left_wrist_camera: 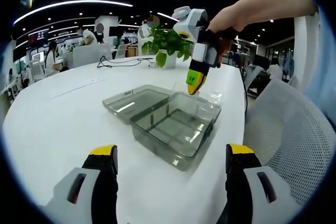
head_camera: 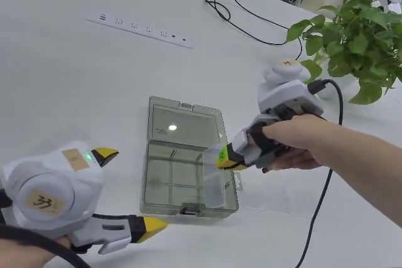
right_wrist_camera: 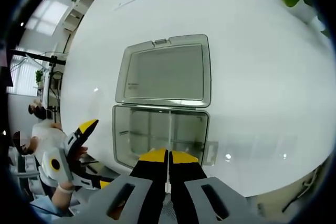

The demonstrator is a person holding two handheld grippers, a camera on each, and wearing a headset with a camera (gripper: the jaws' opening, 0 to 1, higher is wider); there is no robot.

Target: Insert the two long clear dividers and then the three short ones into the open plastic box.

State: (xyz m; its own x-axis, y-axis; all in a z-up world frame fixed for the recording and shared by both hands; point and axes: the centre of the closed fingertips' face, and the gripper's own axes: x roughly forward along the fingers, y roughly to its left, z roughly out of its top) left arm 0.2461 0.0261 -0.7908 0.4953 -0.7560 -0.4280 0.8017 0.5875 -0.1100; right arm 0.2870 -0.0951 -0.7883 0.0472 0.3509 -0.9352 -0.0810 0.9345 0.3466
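The open plastic box (head_camera: 149,177) lies on the white table with its lid (head_camera: 185,123) folded flat on the far side. Clear dividers stand inside it and form cells. My right gripper (head_camera: 225,158) is shut on a clear divider (head_camera: 213,180), which hangs down into the right part of the box. In the right gripper view that divider (right_wrist_camera: 169,129) runs edge-on from the shut gripper (right_wrist_camera: 168,156) into the box (right_wrist_camera: 131,140). My left gripper (head_camera: 129,189) stands open just left of the box, holding nothing. In the left gripper view it (left_wrist_camera: 170,153) faces the box (left_wrist_camera: 157,145) and the right gripper (left_wrist_camera: 195,81).
A white power strip (head_camera: 138,27) lies at the far left and a black cable (head_camera: 251,23) loops behind the box. A potted plant (head_camera: 358,36) stands at the far right. A black cord (head_camera: 326,174) trails from the right gripper. A white mesh chair (left_wrist_camera: 294,129) stands beside the table.
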